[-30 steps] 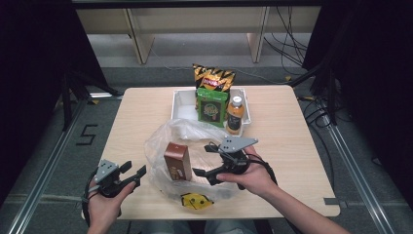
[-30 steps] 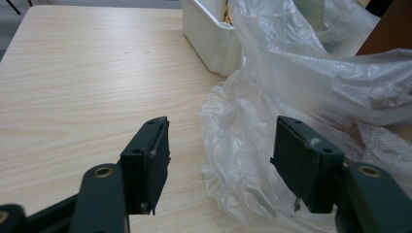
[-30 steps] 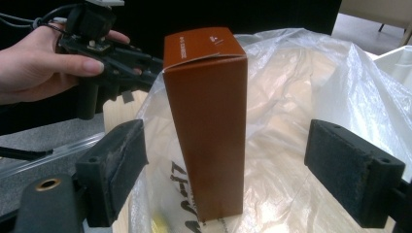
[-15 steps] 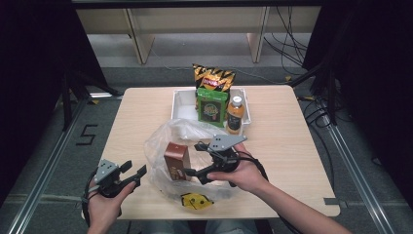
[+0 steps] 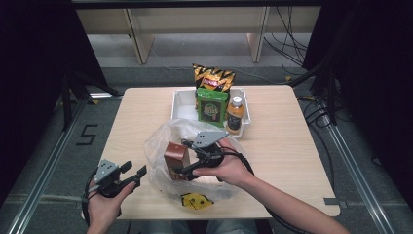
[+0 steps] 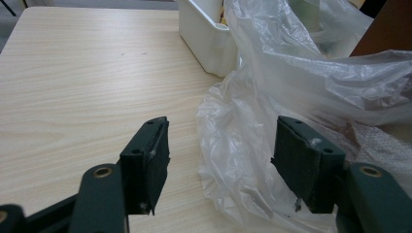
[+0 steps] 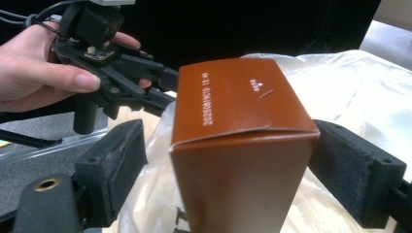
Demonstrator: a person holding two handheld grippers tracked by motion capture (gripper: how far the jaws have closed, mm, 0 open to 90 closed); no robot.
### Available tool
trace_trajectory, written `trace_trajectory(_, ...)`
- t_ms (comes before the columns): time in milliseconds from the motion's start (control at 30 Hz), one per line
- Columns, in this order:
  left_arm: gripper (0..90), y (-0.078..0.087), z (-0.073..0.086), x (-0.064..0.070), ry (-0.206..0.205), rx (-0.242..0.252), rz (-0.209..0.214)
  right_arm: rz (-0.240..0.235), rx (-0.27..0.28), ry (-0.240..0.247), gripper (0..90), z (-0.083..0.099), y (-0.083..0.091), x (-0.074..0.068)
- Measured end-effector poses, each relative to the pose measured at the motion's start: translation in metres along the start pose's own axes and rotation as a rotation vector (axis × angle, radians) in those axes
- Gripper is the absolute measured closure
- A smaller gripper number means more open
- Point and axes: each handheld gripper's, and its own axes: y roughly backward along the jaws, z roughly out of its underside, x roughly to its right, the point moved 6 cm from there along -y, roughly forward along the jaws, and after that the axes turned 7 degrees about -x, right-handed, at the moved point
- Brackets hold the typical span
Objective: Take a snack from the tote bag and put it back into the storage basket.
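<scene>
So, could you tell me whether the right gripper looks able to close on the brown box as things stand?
Probably yes. The right gripper has its jaws open on either side of the brown box, which stands upright in the clear plastic bag, with nothing visible between the pads and the box.

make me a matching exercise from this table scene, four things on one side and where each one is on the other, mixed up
Things:
1. brown box
2. orange drink bottle
3. yellow packet
4. left gripper

Places:
A. at the near table edge, under the plastic bag
B. upright between the open jaws of the right gripper
C. at the right end of the white tray
D. at the table's near left corner, beside the bag

Pairs: 1-B, 2-C, 3-A, 4-D
</scene>
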Motion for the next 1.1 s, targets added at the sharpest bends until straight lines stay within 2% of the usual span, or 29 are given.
trace_trajectory(33,37.2,0.000,0.000,0.000,0.000,0.000,0.000,-0.009,-0.016,-0.029,15.6,0.001,-0.001,-0.001)
trace_trajectory(67,37.3,0.000,0.000,0.000,0.001,0.001,0.000,-0.003,-0.003,-0.014,15.7,0.000,-0.002,0.002)
trace_trajectory(100,37.3,0.000,0.000,0.000,0.001,0.001,-0.001,-0.001,-0.005,-0.024,15.7,0.000,-0.002,0.002)
trace_trajectory(267,37.3,-0.001,0.000,0.000,0.000,0.002,-0.001,0.002,0.006,-0.003,15.8,-0.002,-0.005,0.004)
trace_trajectory(333,37.3,-0.001,0.000,0.000,0.000,0.001,-0.001,-0.009,-0.010,-0.032,16.0,0.000,-0.006,0.002)
trace_trajectory(600,37.3,0.000,0.000,0.000,-0.002,0.000,0.002,0.001,-0.001,0.000,18.4,0.001,-0.011,0.005)
trace_trajectory(667,37.3,-0.001,0.000,0.000,-0.003,0.004,0.008,-0.012,-0.010,-0.017,23.1,0.002,-0.013,0.004)
trace_trajectory(700,37.4,0.000,0.001,0.000,-0.003,0.001,0.004,-0.001,0.011,-0.010,24.7,0.001,-0.015,0.004)
trace_trajectory(767,37.4,0.000,0.000,0.000,-0.004,0.001,0.005,-0.002,-0.001,0.005,28.5,0.003,-0.014,0.004)
trace_trajectory(800,37.4,0.000,0.001,0.000,-0.004,-0.002,0.001,-0.014,-0.014,-0.014,30.4,0.005,-0.013,0.003)
trace_trajectory(833,37.4,-0.001,0.000,0.000,-0.006,0.002,0.007,-0.019,-0.010,0.009,31.9,0.004,-0.014,0.003)
trace_trajectory(867,37.4,-0.001,0.001,0.000,-0.006,0.002,0.008,-0.002,0.001,0.022,33.3,0.004,-0.015,0.005)
trace_trajectory(900,37.4,-0.001,0.001,0.000,-0.006,0.003,0.008,-0.020,-0.017,-0.023,34.5,0.006,-0.014,0.003)
trace_trajectory(933,37.4,-0.001,0.001,0.000,-0.007,0.003,0.007,-0.027,-0.025,-0.026,36.0,0.007,-0.013,0.002)
trace_trajectory(967,37.4,-0.001,0.001,0.000,-0.007,0.003,0.007,-0.025,-0.031,-0.005,37.2,0.008,-0.013,0.004)
trace_trajectory(1033,37.4,-0.001,0.001,-0.001,-0.007,-0.001,0.003,-0.021,-0.023,-0.010,40.2,0.008,-0.012,0.004)
trace_trajectory(1100,37.5,-0.001,0.002,0.000,-0.006,-0.006,0.003,-0.029,-0.014,0.016,41.6,0.007,-0.013,0.005)
